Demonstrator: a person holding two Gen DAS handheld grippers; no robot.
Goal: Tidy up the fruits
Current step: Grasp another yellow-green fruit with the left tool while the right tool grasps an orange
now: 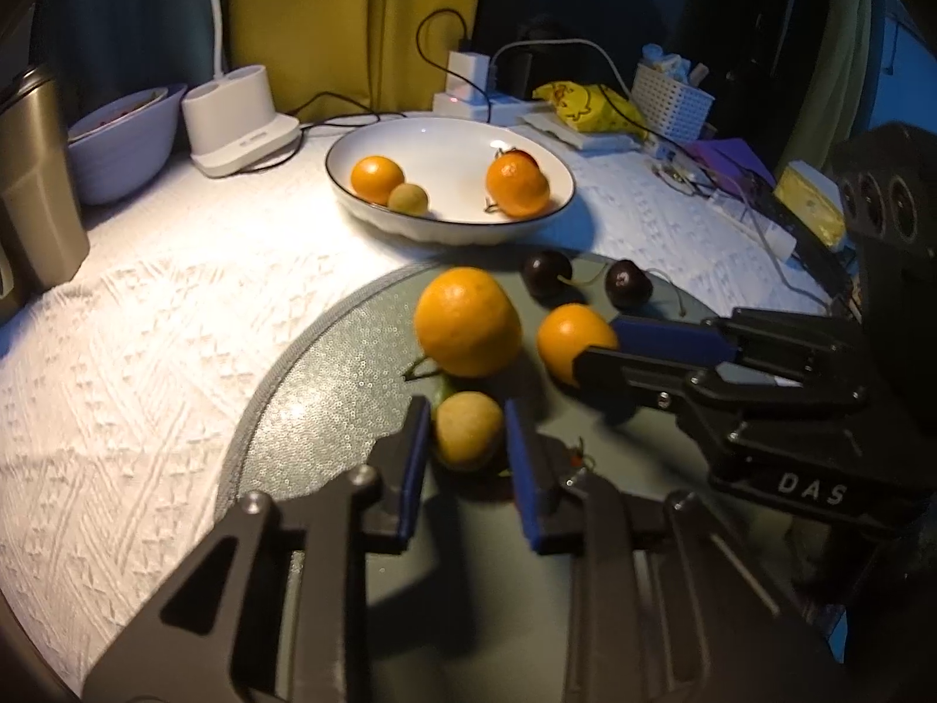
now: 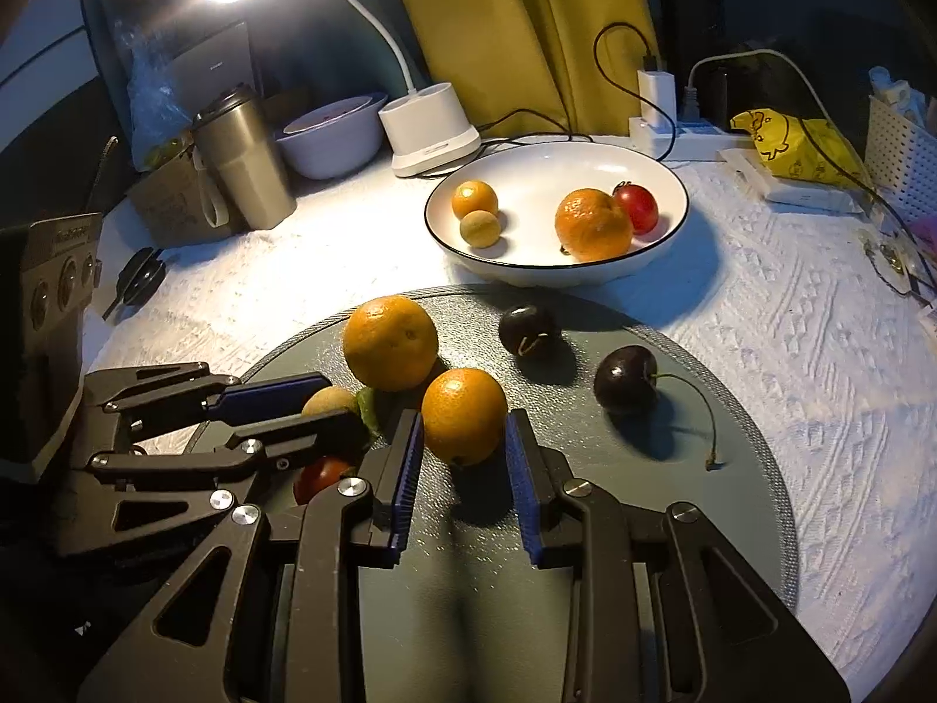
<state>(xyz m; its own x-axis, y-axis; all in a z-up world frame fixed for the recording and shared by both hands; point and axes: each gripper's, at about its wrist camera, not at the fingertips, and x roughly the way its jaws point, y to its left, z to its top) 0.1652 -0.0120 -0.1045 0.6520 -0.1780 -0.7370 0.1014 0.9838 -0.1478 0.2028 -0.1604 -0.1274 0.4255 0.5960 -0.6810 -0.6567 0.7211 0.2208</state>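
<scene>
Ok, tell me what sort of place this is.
Probably a lived-in desk or table at home, not a kitchen: a white desk lamp base, chargers plugged into a power strip, a snack bag and a metal tumbler surround the fruit bowl.

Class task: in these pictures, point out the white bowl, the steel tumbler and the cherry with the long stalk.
white bowl [image 2: 673,222]: right wrist view, bare inner wall.
steel tumbler [image 2: 246,170]: right wrist view, middle of its body.
cherry with the long stalk [image 2: 623,379]: right wrist view, centre of the fruit.
</scene>
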